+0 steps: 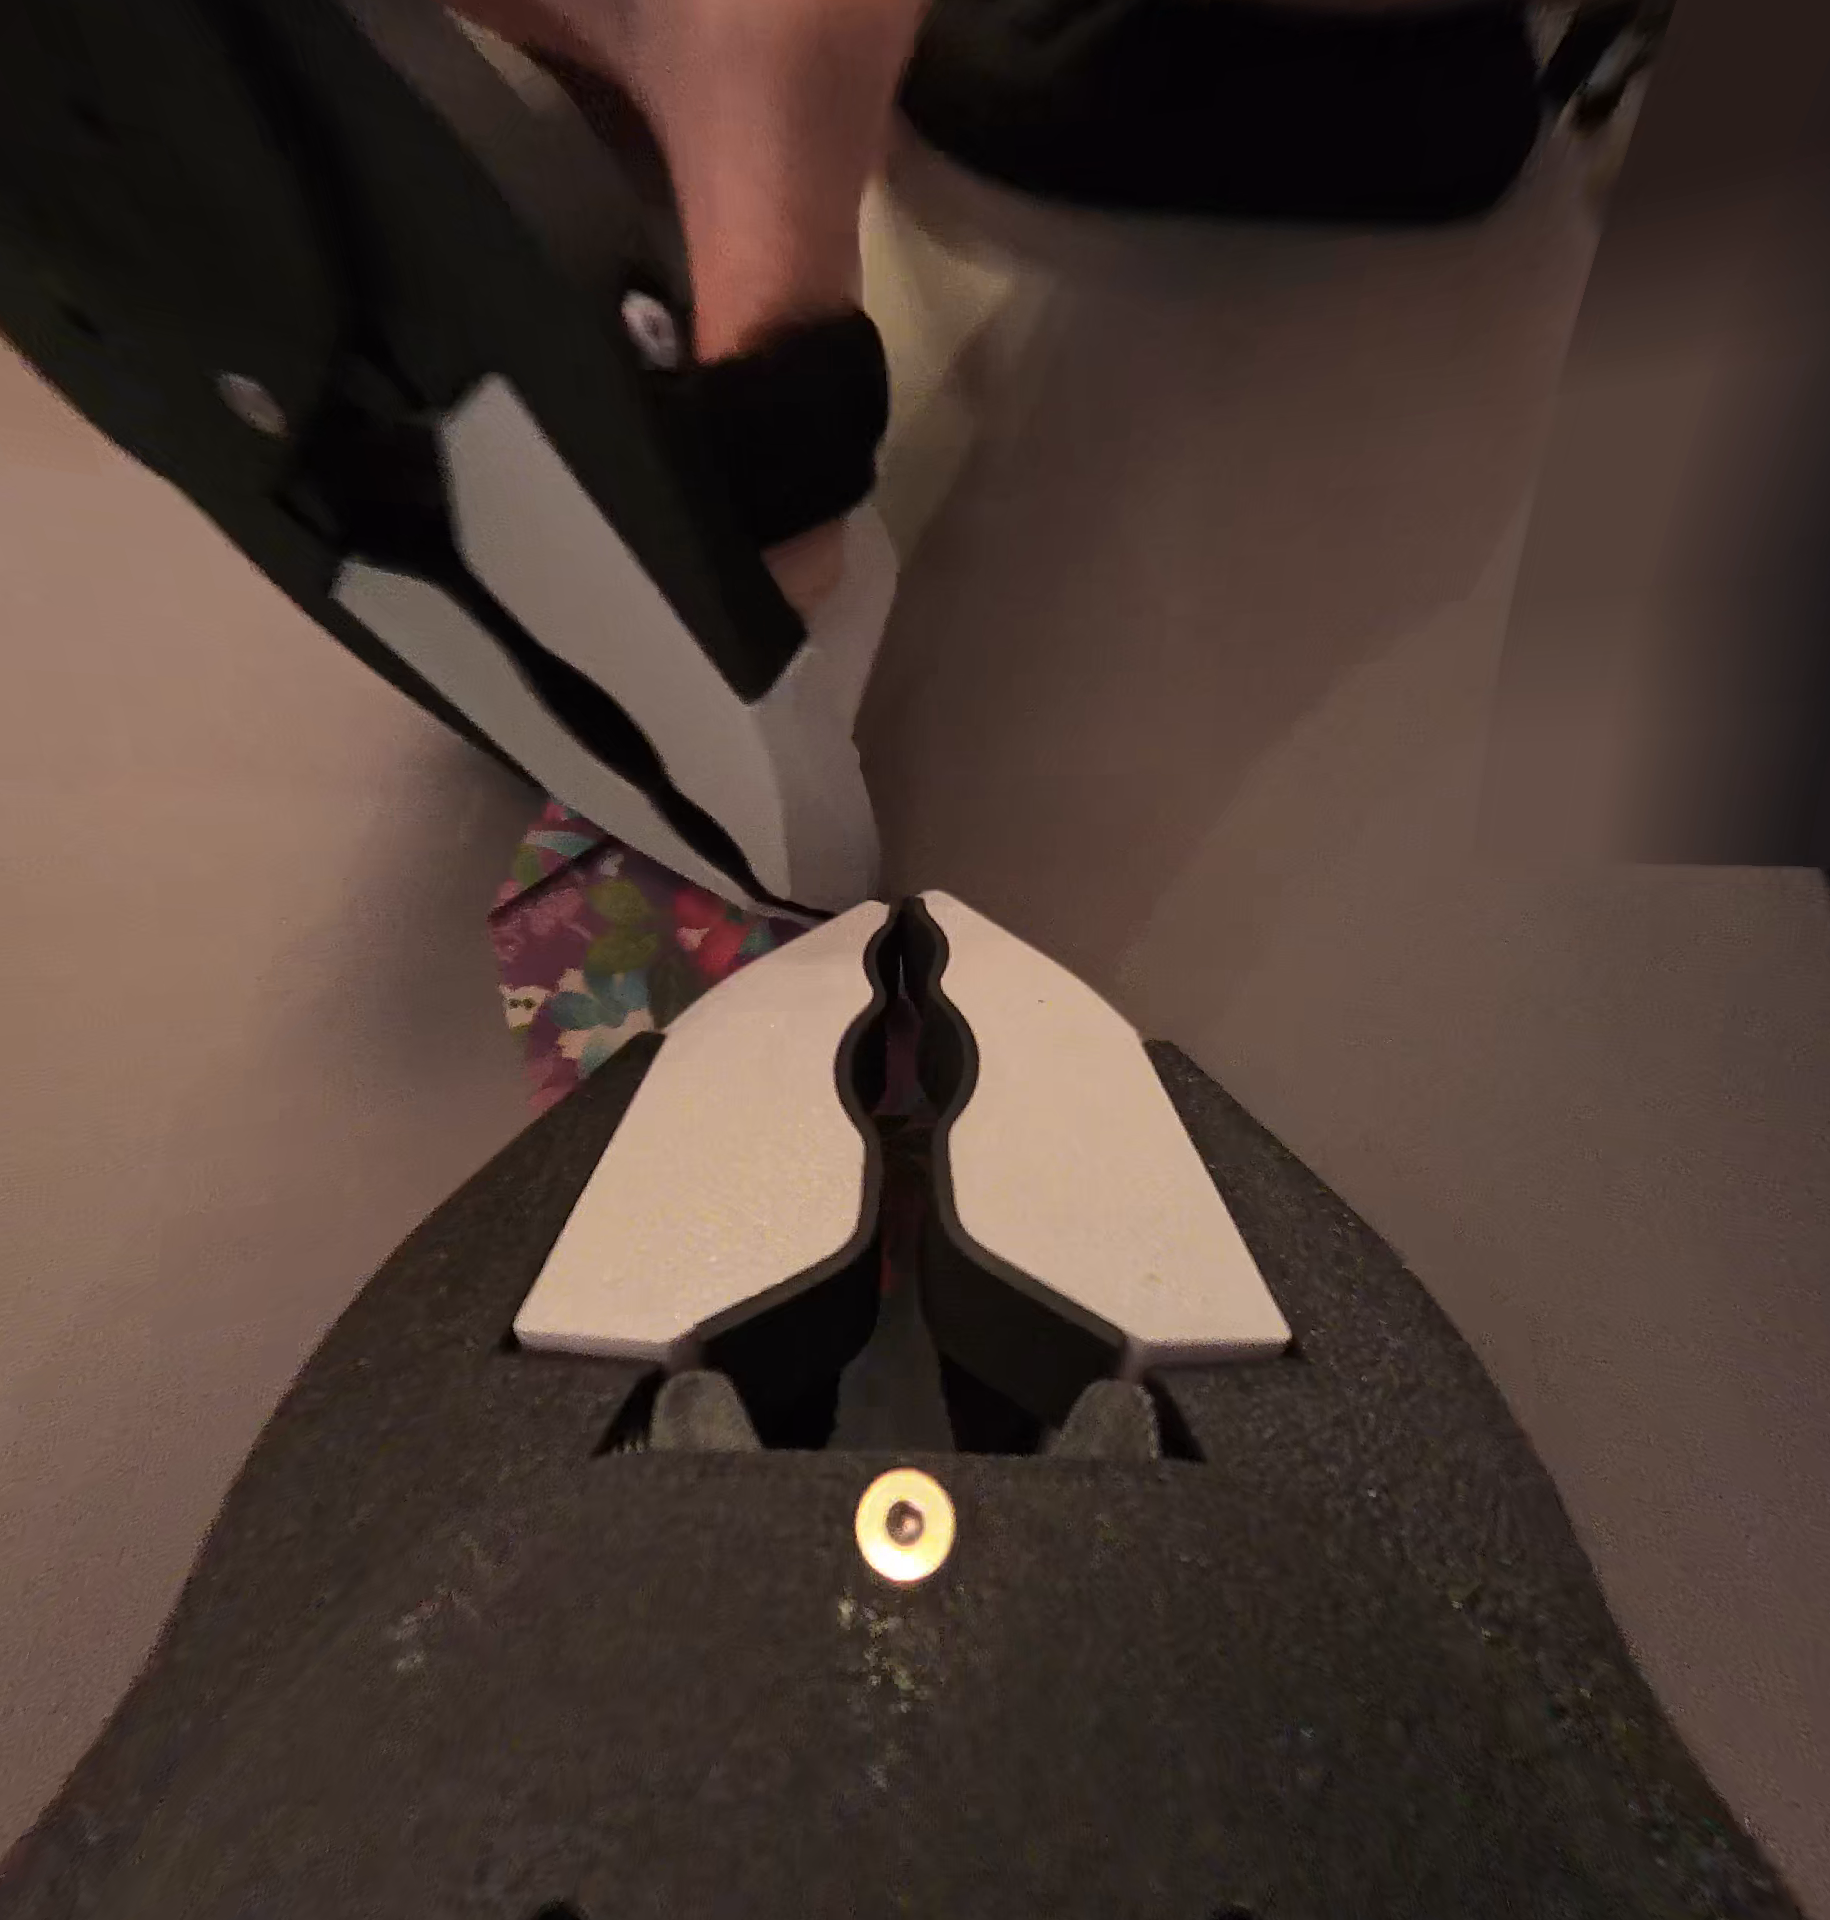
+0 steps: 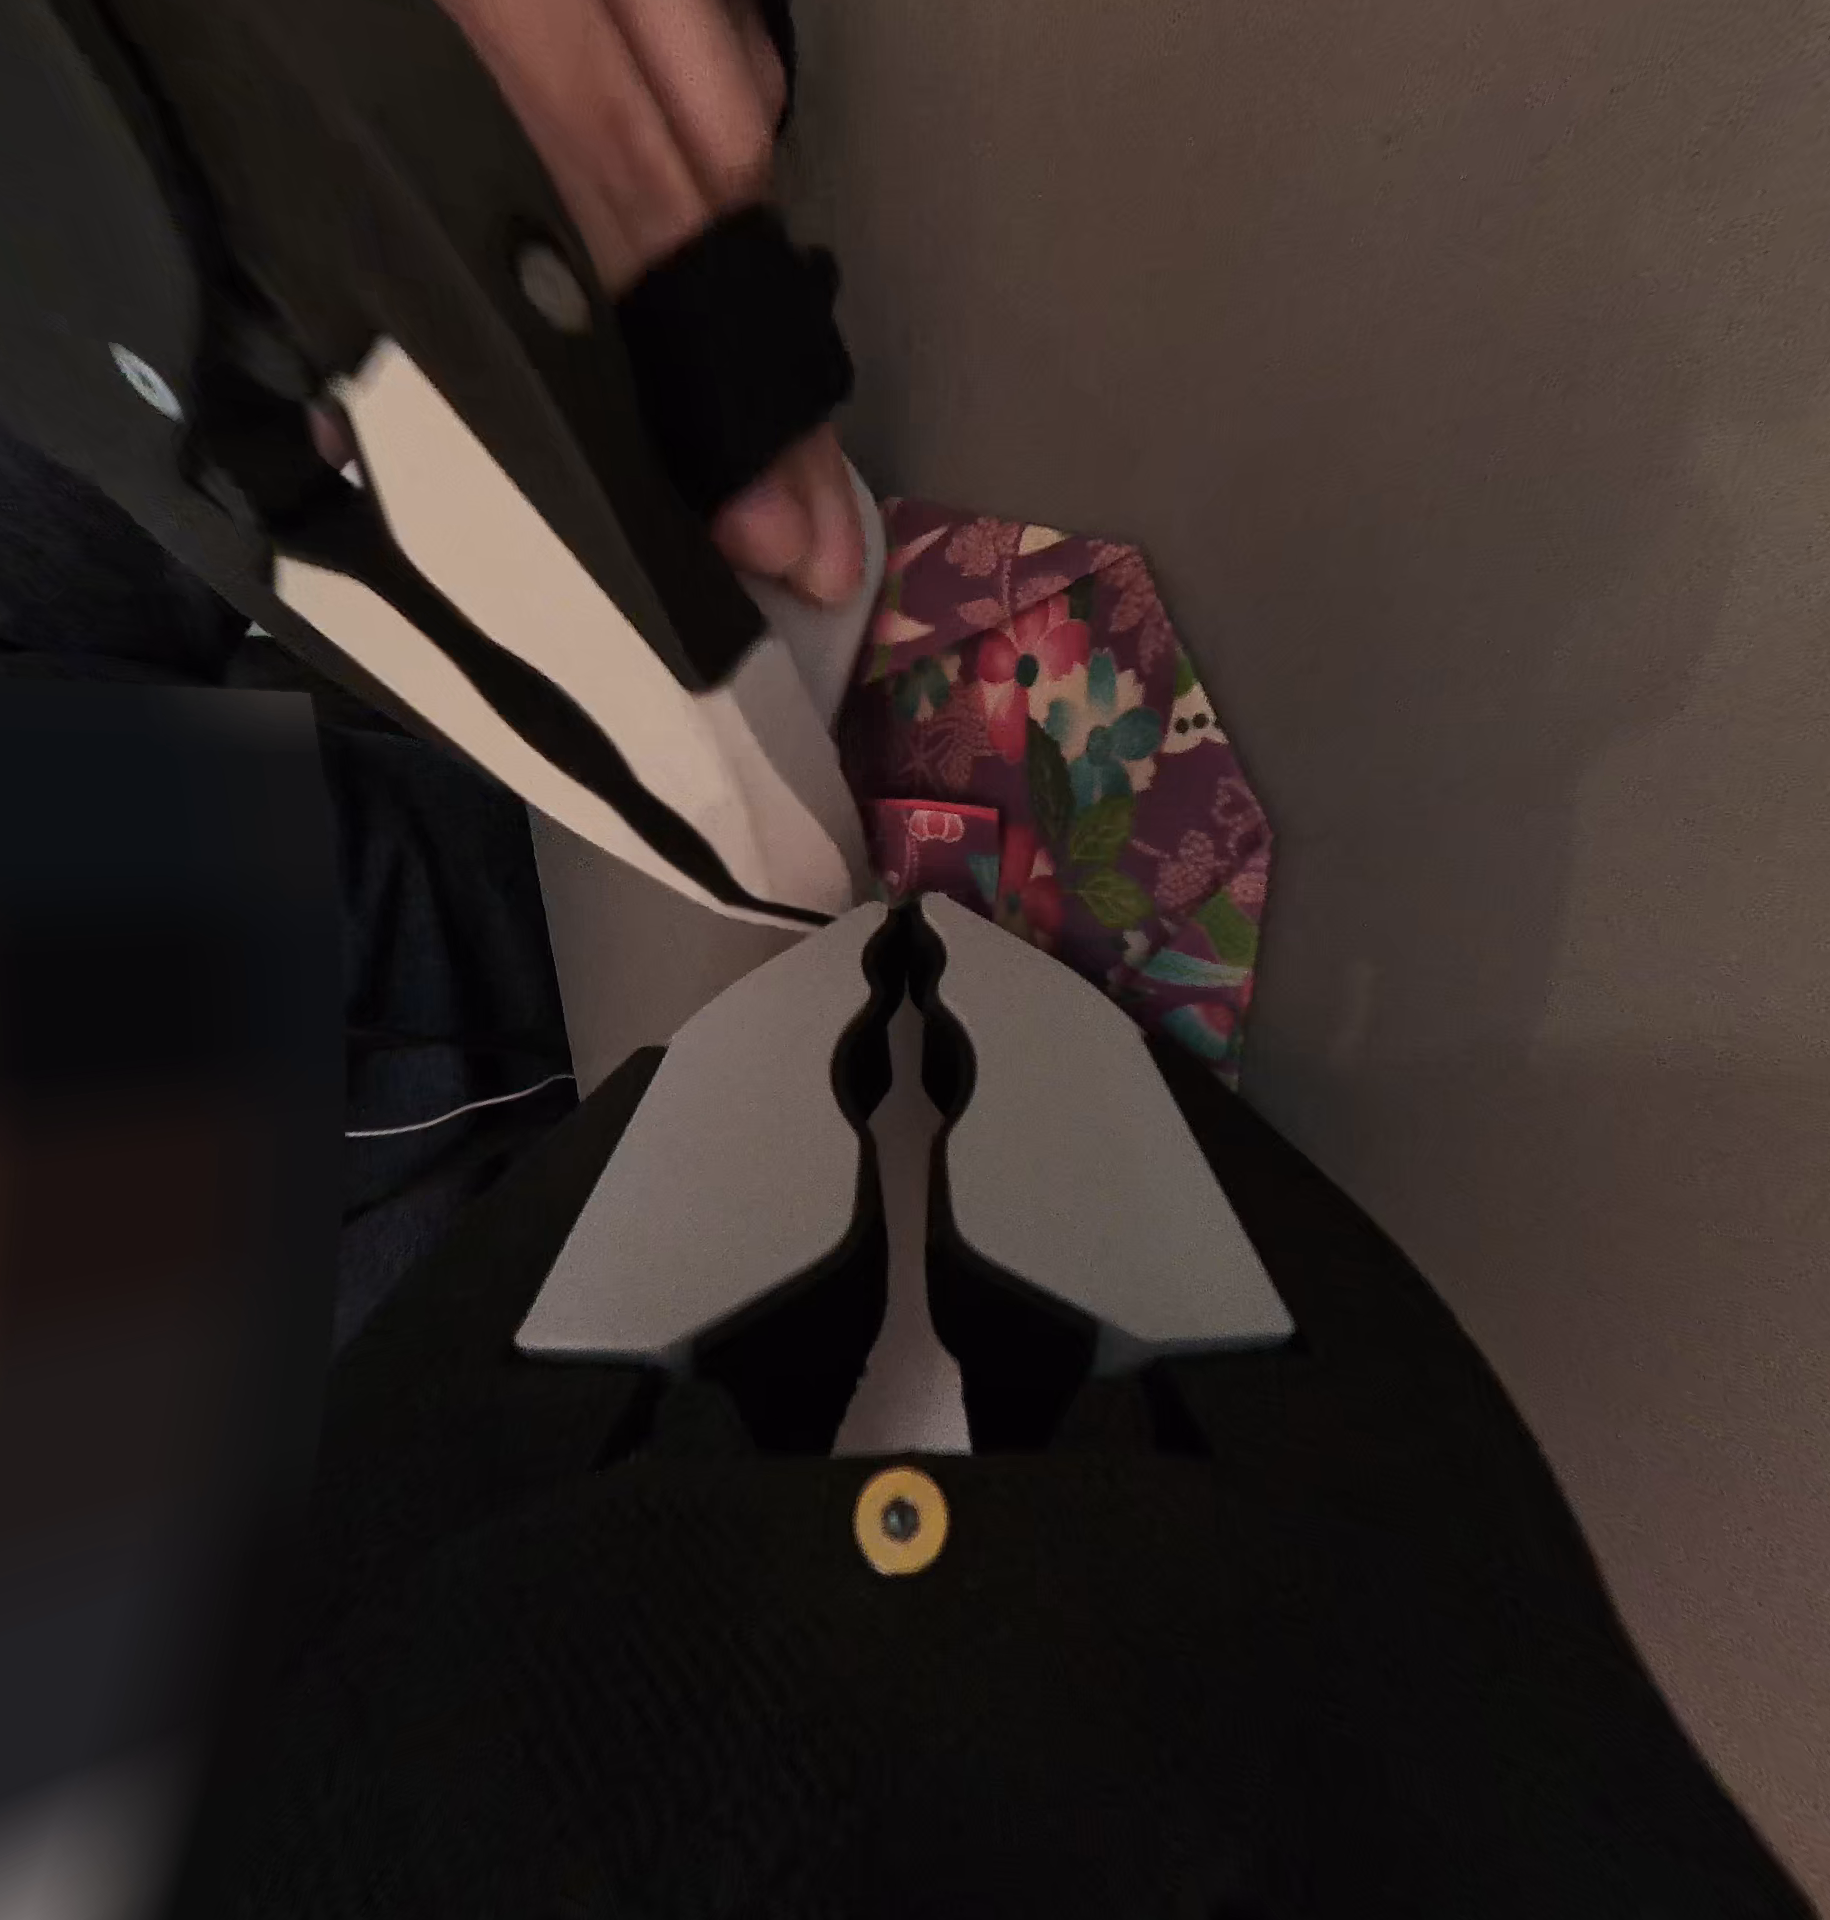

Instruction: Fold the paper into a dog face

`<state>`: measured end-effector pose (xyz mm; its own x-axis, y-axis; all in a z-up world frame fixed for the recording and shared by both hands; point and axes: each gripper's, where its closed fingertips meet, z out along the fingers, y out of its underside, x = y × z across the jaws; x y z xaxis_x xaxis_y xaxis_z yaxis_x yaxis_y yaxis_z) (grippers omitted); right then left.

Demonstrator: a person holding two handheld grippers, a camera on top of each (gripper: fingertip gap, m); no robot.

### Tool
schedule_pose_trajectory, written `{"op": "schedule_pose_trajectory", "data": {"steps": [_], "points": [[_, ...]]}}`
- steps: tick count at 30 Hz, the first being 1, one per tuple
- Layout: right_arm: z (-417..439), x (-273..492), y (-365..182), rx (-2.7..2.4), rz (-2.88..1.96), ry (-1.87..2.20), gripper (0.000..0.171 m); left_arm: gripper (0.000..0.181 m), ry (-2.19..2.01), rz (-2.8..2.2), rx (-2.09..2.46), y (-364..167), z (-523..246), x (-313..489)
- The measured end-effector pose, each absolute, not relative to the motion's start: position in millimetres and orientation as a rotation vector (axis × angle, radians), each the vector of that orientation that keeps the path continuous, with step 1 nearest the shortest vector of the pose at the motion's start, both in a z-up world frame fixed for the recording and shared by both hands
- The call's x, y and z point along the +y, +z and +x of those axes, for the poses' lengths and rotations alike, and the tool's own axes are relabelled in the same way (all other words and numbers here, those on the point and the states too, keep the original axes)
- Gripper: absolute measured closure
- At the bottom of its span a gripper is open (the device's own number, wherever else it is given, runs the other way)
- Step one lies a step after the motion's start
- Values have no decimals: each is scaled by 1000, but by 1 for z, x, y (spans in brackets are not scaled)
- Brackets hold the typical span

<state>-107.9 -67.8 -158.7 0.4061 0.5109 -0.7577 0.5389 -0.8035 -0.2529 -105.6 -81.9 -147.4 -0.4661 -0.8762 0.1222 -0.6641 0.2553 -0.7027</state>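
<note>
The paper (image 2: pixel 1087 769) is purple with a flower print and is folded into a small angular shape lying on a pale table (image 2: pixel 1513 623). It also shows in the left wrist view (image 1: pixel 599 966), partly under both grippers. My left gripper (image 1: pixel 906 906) is shut, its tip at the paper's edge, and paper colour shows through the gap between its fingers. My right gripper (image 2: pixel 906 912) is shut, its tip against a small folded flap of the paper. The two tips nearly touch: the right gripper (image 1: pixel 786 904) and the left gripper (image 2: pixel 823 916) each show in the other's view. I cannot tell whether either pinches paper.
A person's hand (image 1: pixel 765 156) with a black strap holds the right gripper; another hand (image 2: pixel 682 135) holds the left. The table's edge (image 1: pixel 1825 894) is at the right. A dark object (image 1: pixel 1202 104) lies at the back. Dark cloth (image 2: pixel 423 935) is at the left. Both grippers' tips are close together, under 4 cm apart.
</note>
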Motion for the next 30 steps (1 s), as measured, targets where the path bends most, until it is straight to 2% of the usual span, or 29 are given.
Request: {"op": "schedule_pose_trajectory", "data": {"steps": [1,13,30], "points": [[-108,-68,-159,972,2605,-1392,169,181,-1016,-1426,2268,-152,-105,-85],[-108,-68,-159,980,2591,-1391,169,181,-1266,-1770,2160,-149,-104,-77],[-108,-68,-158,985,2599,-1380,169,181,-731,-1592,2279,-158,-105,-74]]}}
